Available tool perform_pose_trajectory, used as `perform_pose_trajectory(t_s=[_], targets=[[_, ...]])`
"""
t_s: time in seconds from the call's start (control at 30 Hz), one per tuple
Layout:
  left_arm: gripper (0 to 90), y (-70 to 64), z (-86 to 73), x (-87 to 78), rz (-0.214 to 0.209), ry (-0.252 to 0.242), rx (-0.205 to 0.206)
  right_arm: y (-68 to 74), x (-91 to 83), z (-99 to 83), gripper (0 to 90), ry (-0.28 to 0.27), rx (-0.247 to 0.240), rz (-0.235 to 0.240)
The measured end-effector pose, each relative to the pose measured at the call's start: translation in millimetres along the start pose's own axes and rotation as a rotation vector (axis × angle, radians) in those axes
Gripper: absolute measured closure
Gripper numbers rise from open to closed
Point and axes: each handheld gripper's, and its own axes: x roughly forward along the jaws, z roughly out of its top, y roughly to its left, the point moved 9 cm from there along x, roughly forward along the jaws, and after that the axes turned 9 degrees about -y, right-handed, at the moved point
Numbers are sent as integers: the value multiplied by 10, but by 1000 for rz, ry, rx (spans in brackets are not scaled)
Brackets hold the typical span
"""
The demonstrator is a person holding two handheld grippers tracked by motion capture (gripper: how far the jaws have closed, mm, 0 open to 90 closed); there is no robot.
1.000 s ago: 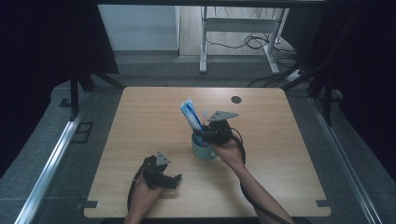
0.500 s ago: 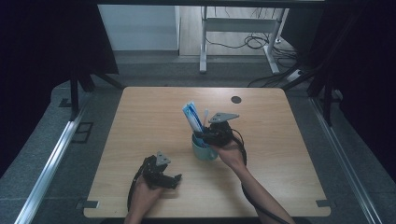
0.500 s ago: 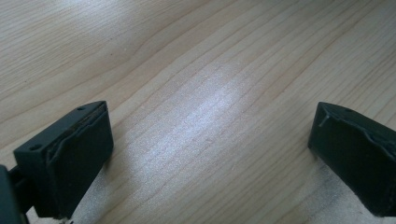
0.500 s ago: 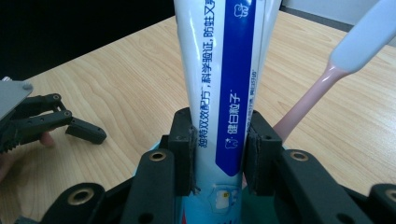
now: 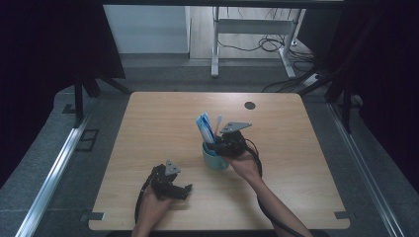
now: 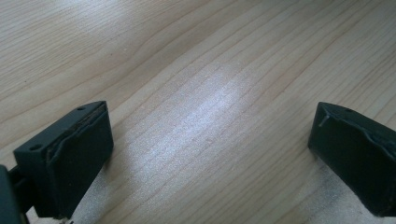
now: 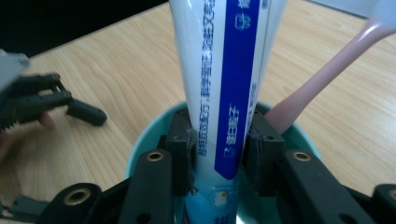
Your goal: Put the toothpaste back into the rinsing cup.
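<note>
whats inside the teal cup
A white and blue toothpaste tube, clamped between the right gripper jaws, and a pink toothbrush stand in the round teal cup. Its bottom is hidden.

The cup (image 5: 215, 159) sits on the table (image 5: 296, 148), right under the right claw (image 7: 218, 154). The tube (image 7: 224, 70) stands in the cup, between this claw's jaws. The toothbrush (image 7: 317, 88) leans in the cup just beside the tube. The left claw (image 5: 184, 190) lies nearer the person, apart from the cup.
</note>
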Motion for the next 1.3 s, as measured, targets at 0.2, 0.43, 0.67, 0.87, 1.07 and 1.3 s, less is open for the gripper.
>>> perform_pose_trajectory(t_s=[0.2, 0.43, 0.67, 0.87, 1.07, 1.3], targets=[[0, 0, 0, 0, 0, 0, -1, 2, -6, -8, 655, -6, 12, 3], [0, -2, 0, 0, 1, 0, -3, 0, -40, 35, 595, -18, 38, 14], [0, -2, 0, 0, 1, 0, -3, 0, -61, 47, 562, -5, 36, 20], [0, 0, 0, 0, 1, 0, 0, 26, -70, 50, 521, 16, 29, 30], [0, 0, 0, 0, 0, 0, -1, 52, -99, 69, 471, 31, 13, 35], [0, 0, 0, 0, 0, 0, -1, 58, -142, 68, 432, 42, 2, 37]])
